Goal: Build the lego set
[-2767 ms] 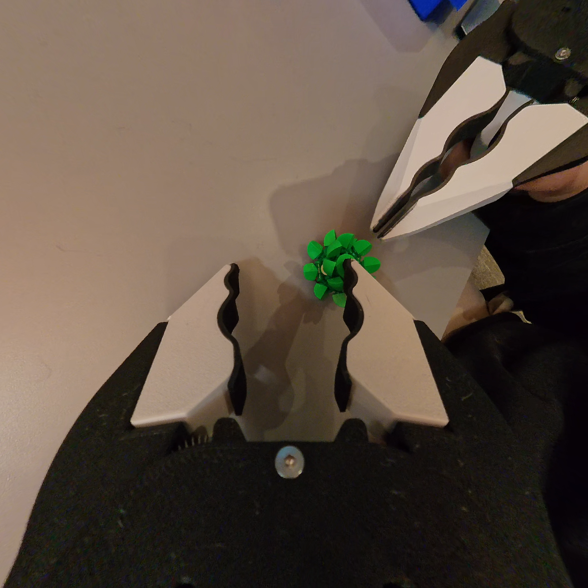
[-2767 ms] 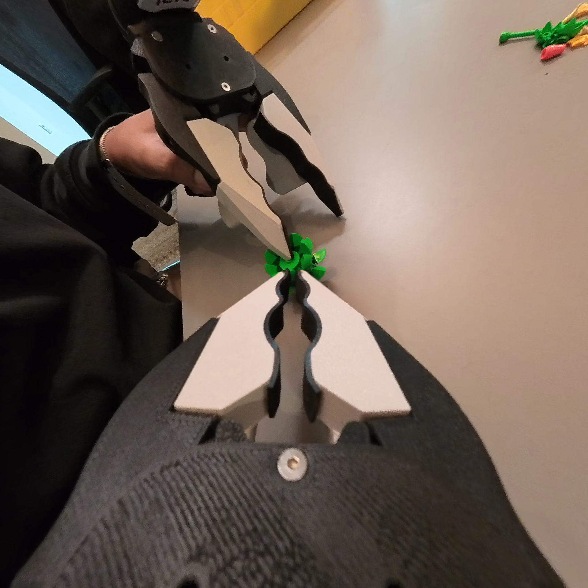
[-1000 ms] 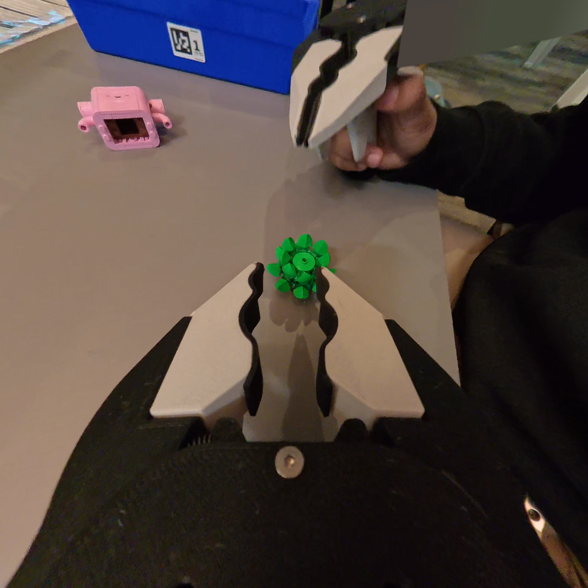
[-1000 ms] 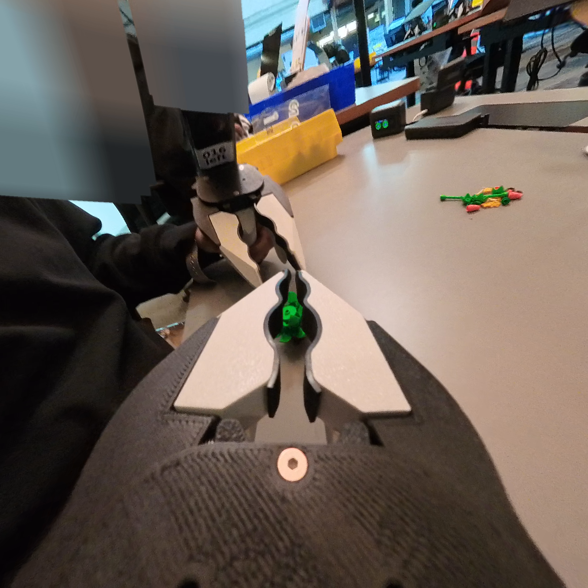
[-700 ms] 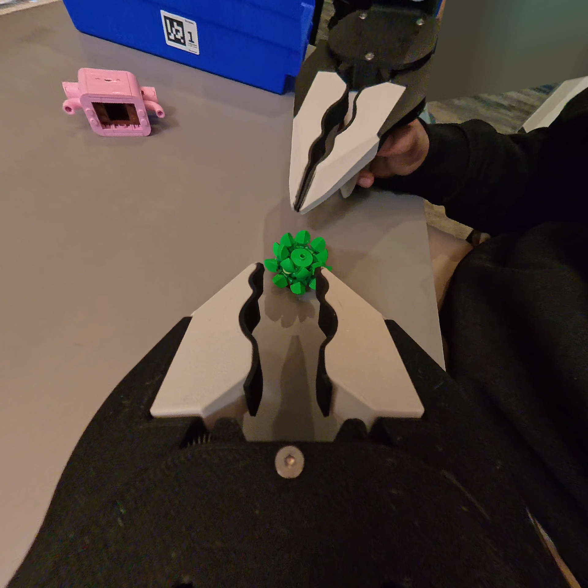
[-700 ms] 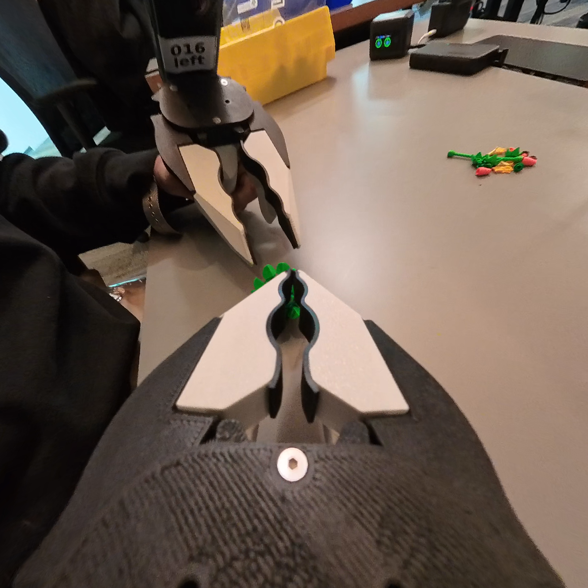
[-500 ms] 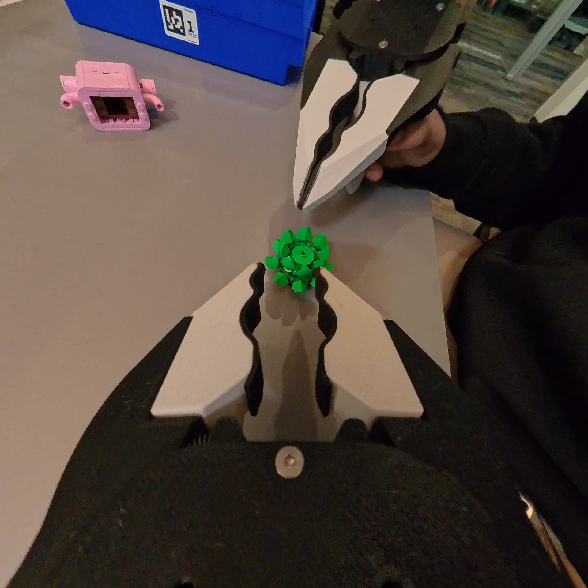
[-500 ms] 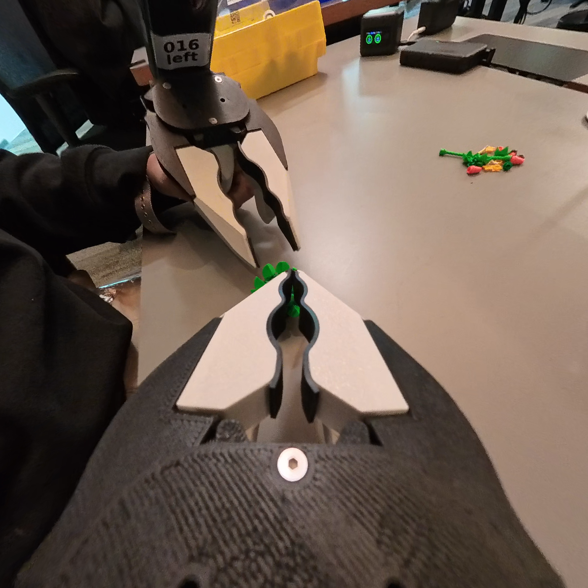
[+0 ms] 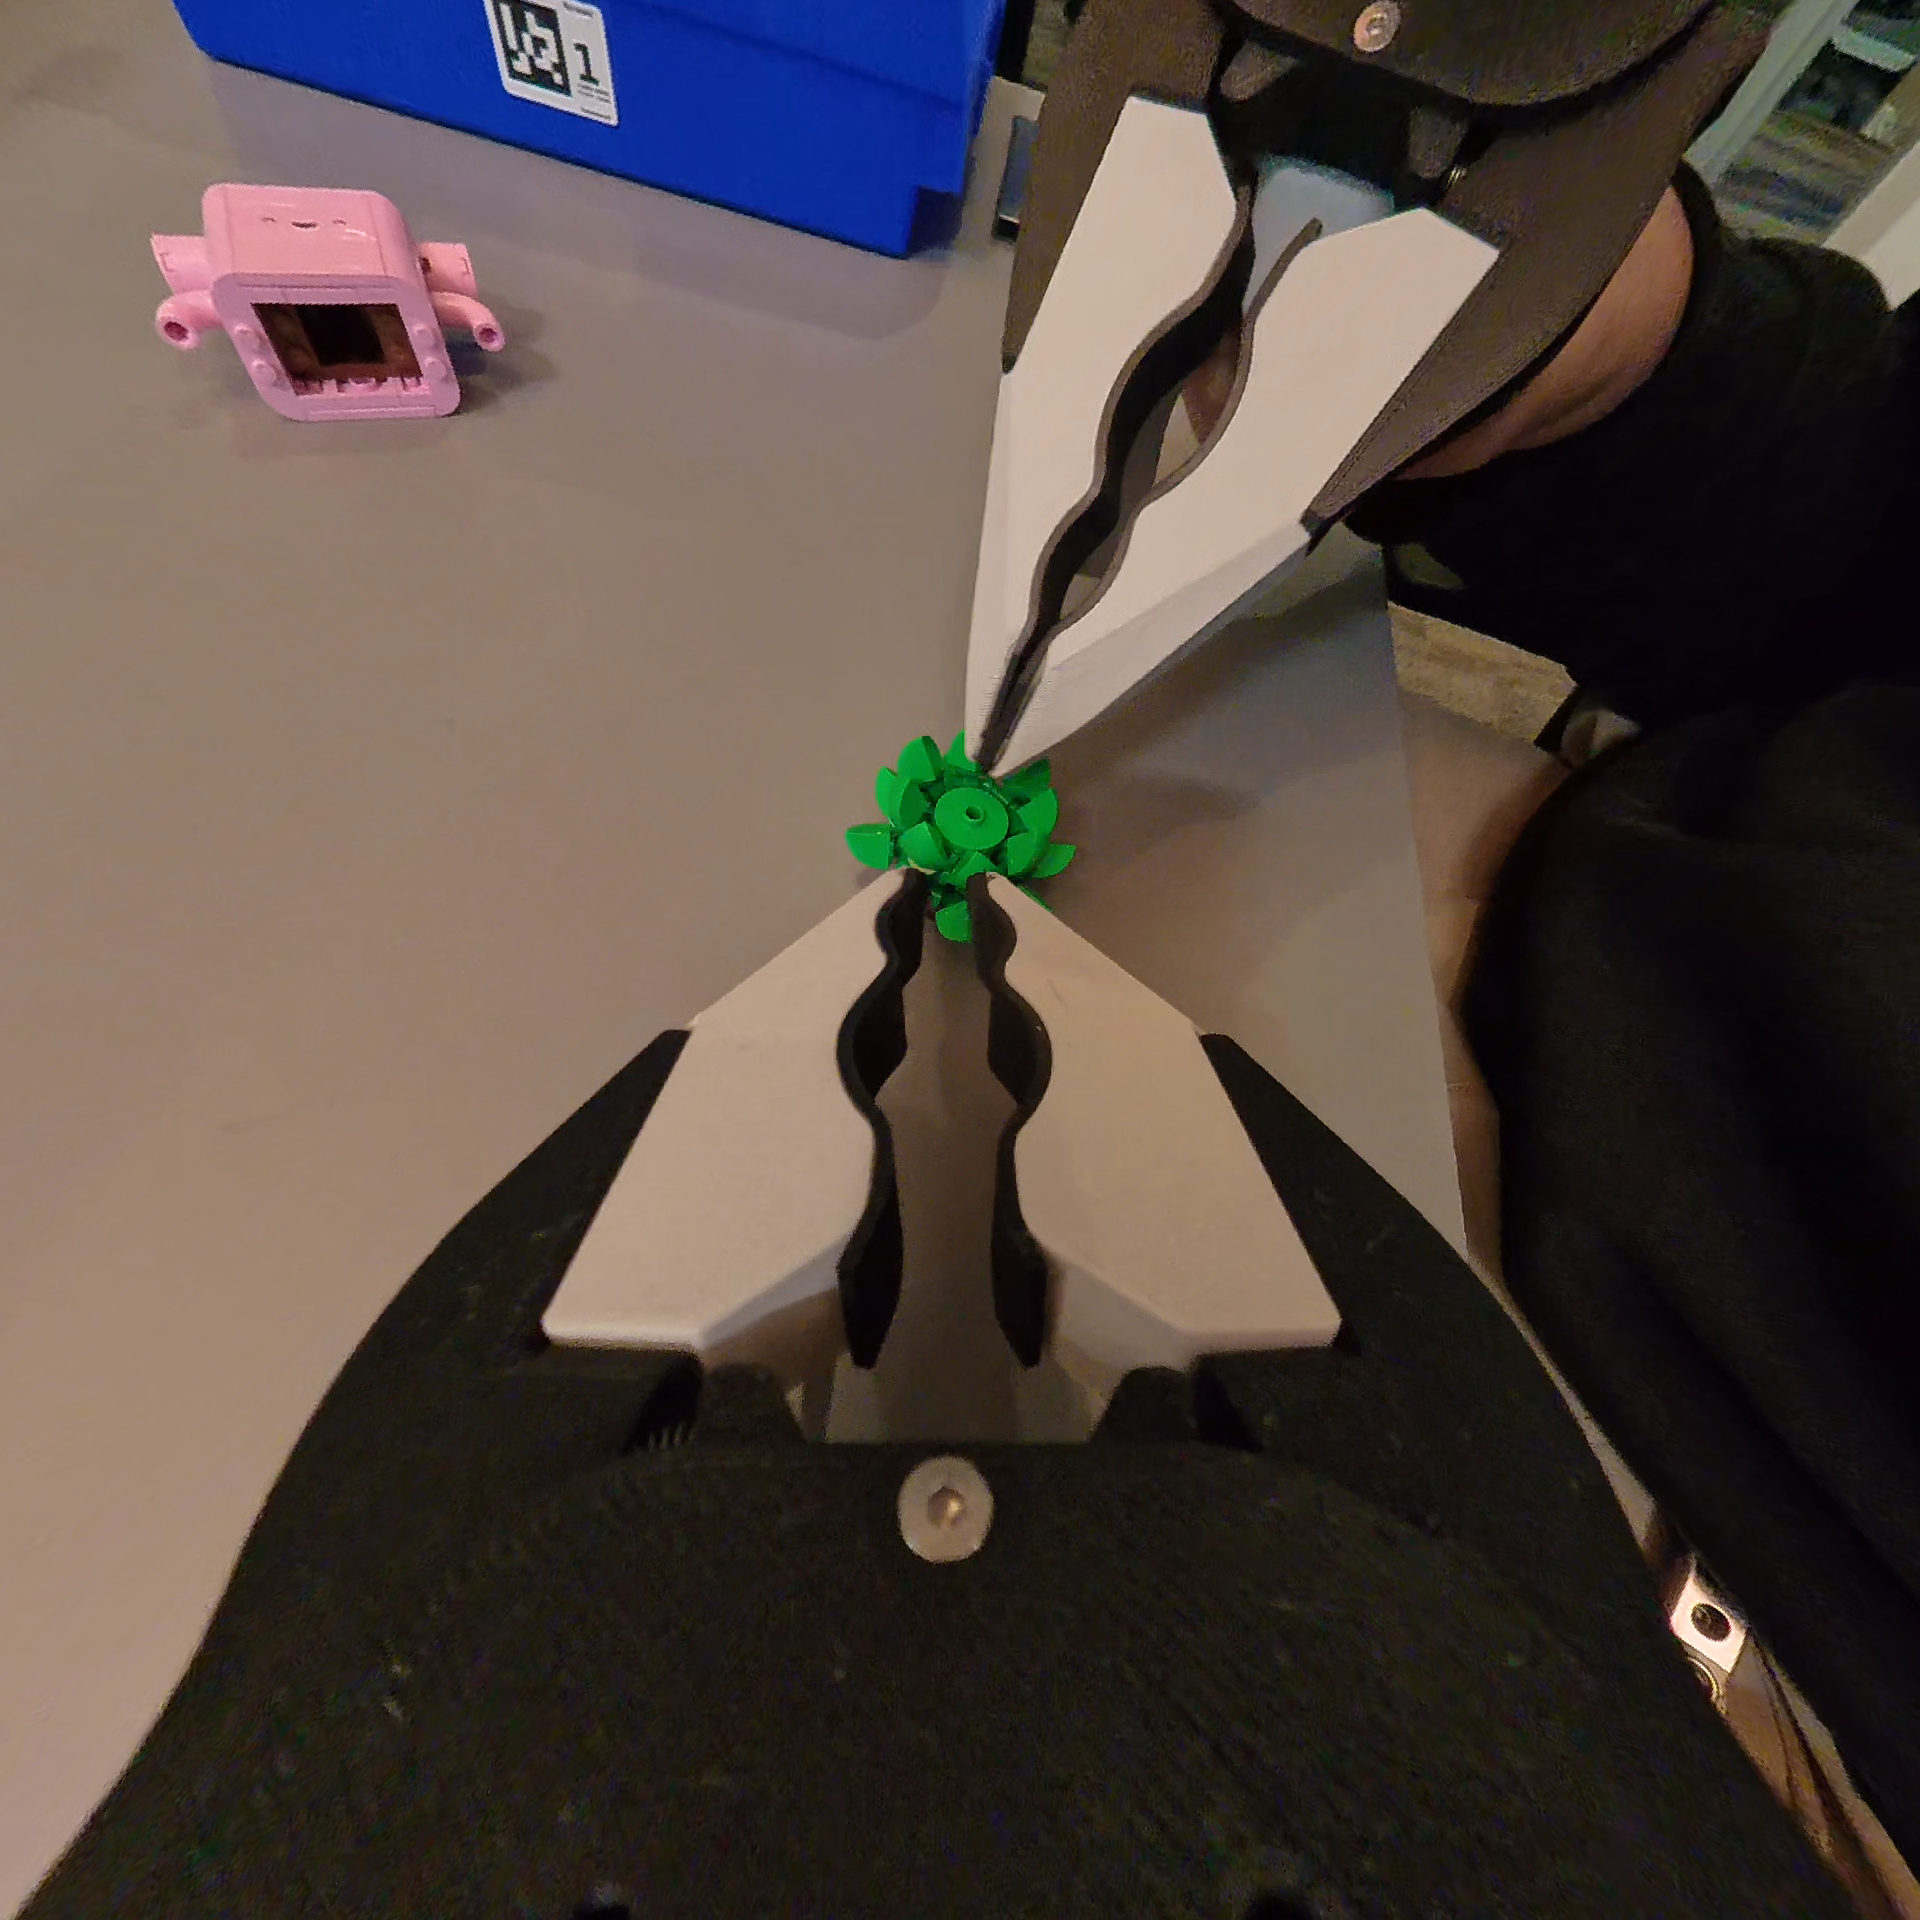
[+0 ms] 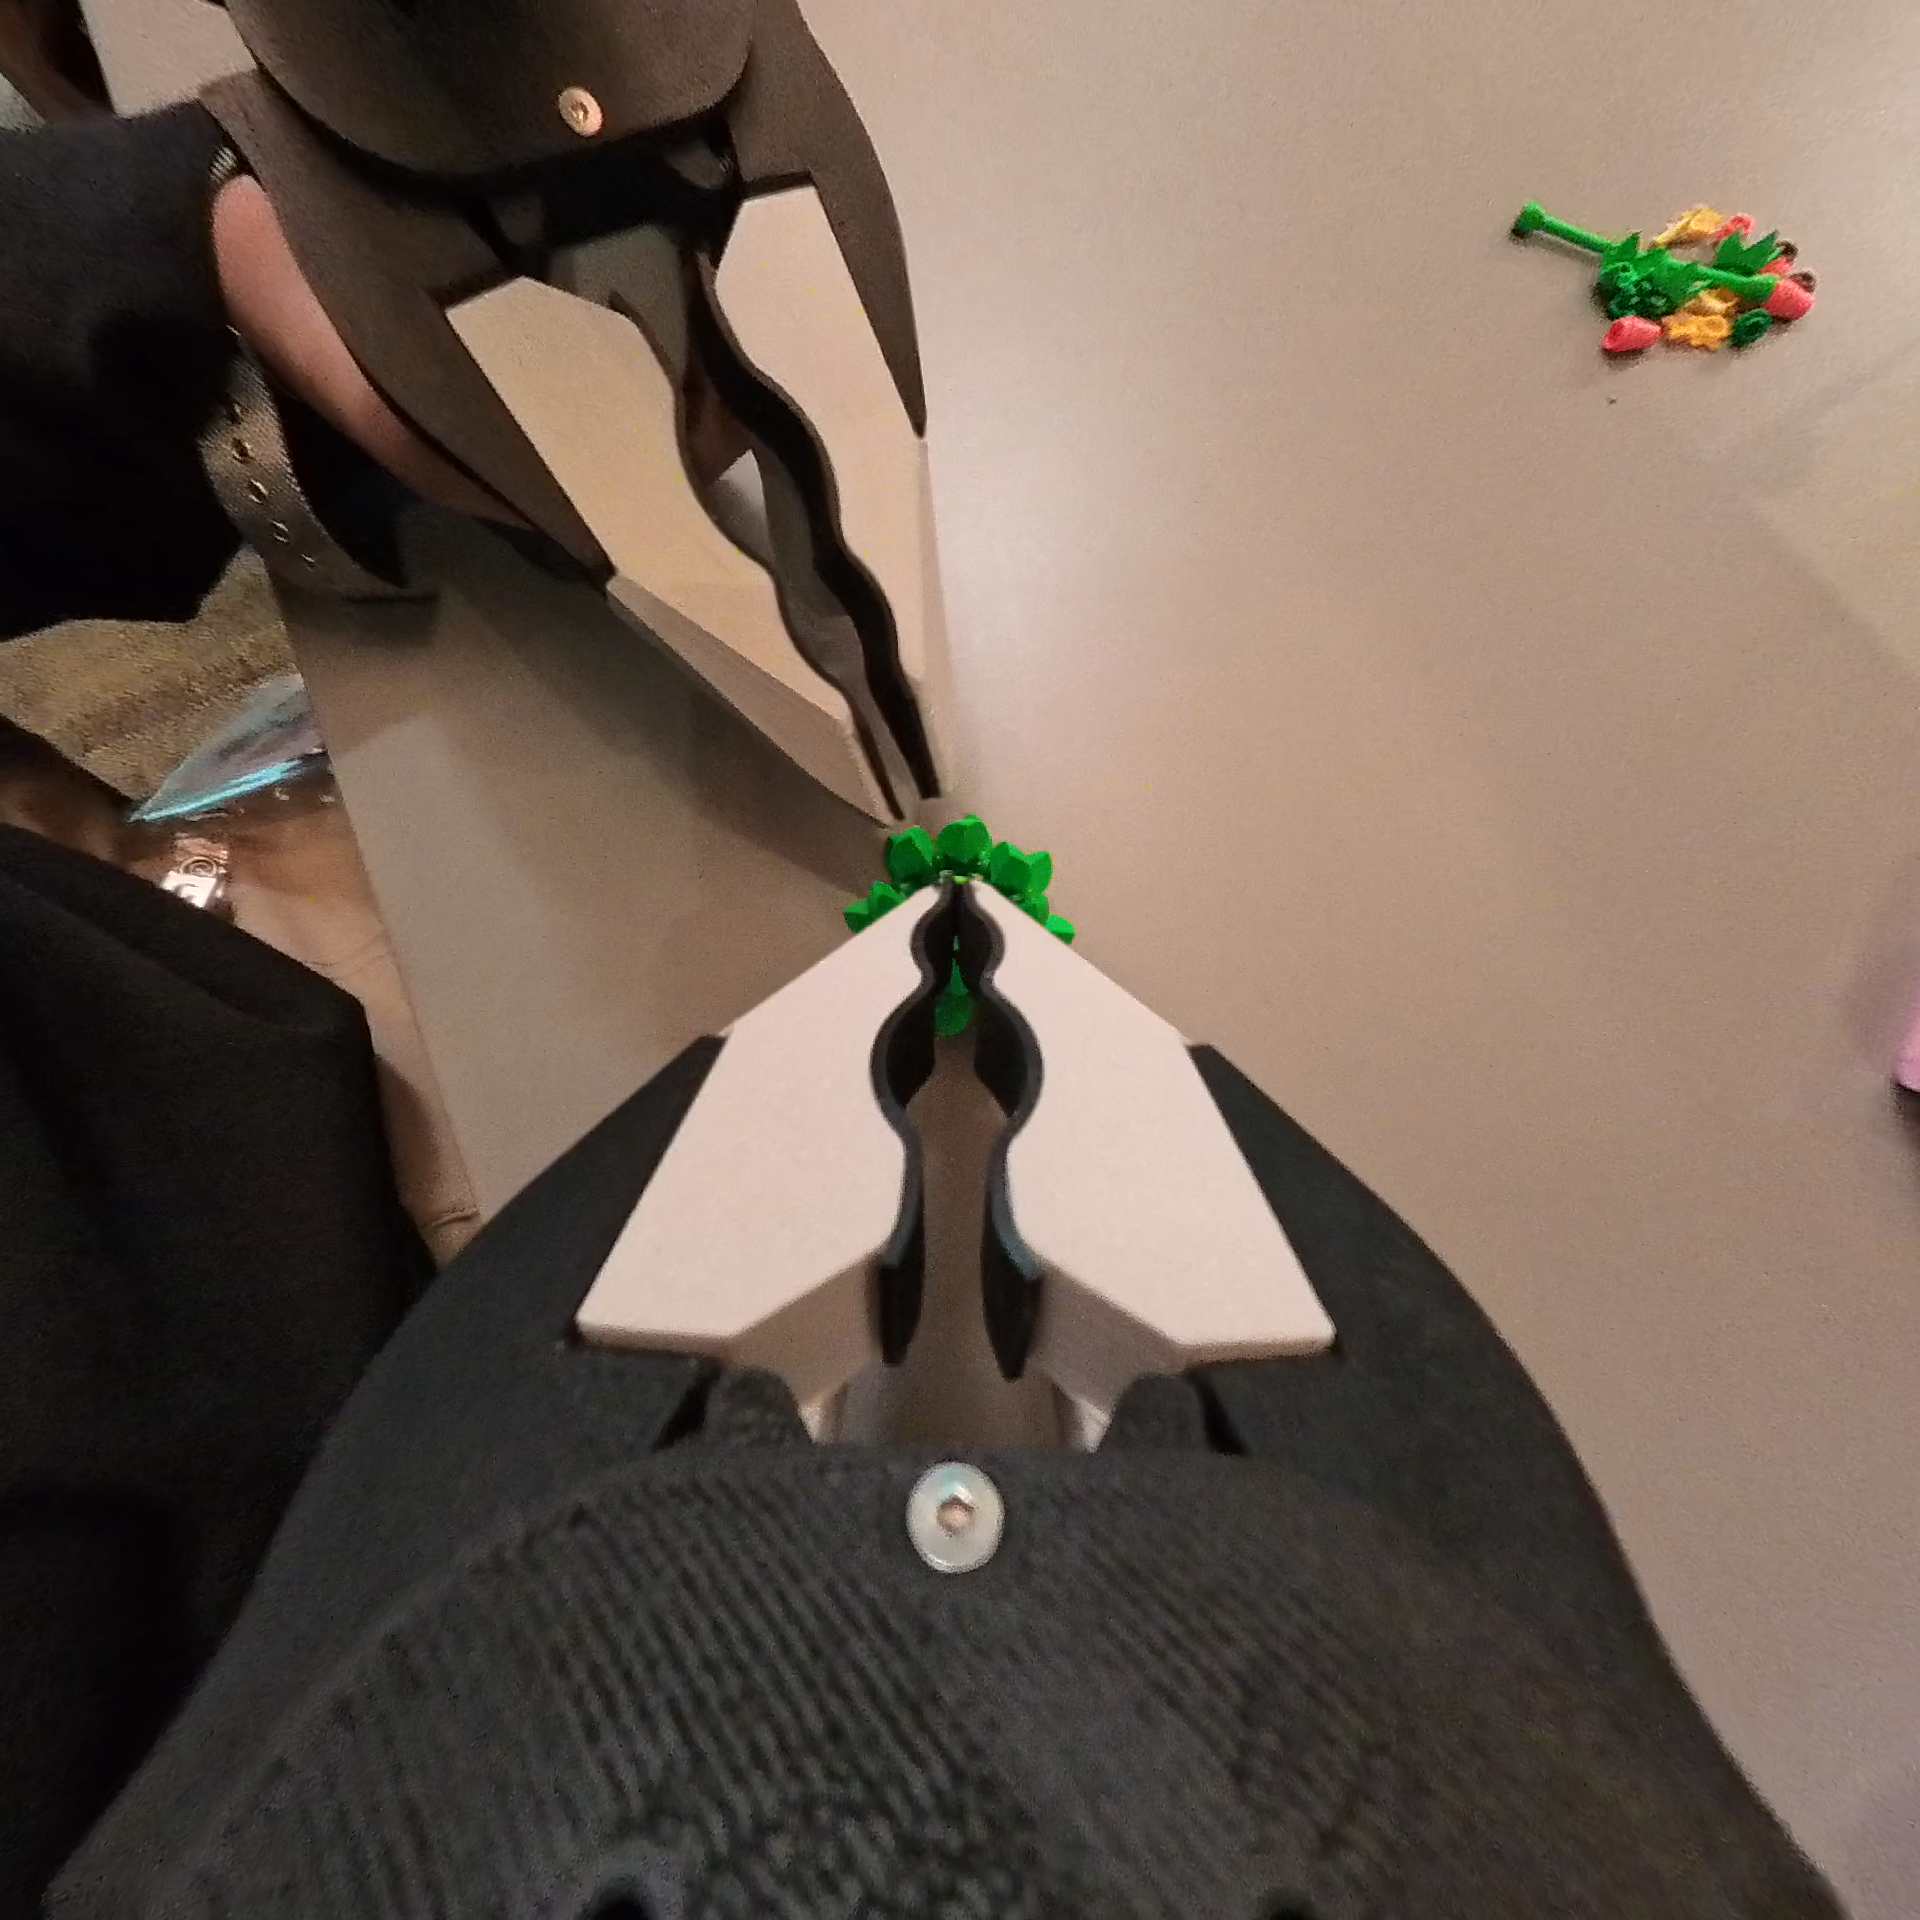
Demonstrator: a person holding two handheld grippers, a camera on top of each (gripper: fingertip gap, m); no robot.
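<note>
A green spiky leaf cluster [image 9: 961, 826] sits on the grey table near its front edge. My left gripper [image 9: 951, 883] is at its near side, jaws nearly together with a green leaf pinched between the tips. My right gripper [image 9: 982, 743] comes down from above with jaws shut, its tips touching the cluster's far edge. In the right wrist view the cluster [image 10: 966, 852] pokes out past the shut right gripper [image 10: 951, 896], with green showing through the finger gap. The left gripper [image 10: 914, 800] reaches in from the upper left. Whether the right tips hold anything is hidden.
A pink square lego body [image 9: 312, 301] lies at the far left, in front of a blue bin [image 9: 727, 94]. A small pile of green, red and yellow pieces [image 10: 1683, 281] lies at the far right. The table edge [image 9: 1423, 935] and the person's black sleeve are close by. Both grippers' tips are close together, under 4 cm apart.
My right gripper has come down from high above to the cluster's far edge. My left jaws have narrowed from open onto the cluster. The cluster has stayed in place.
</note>
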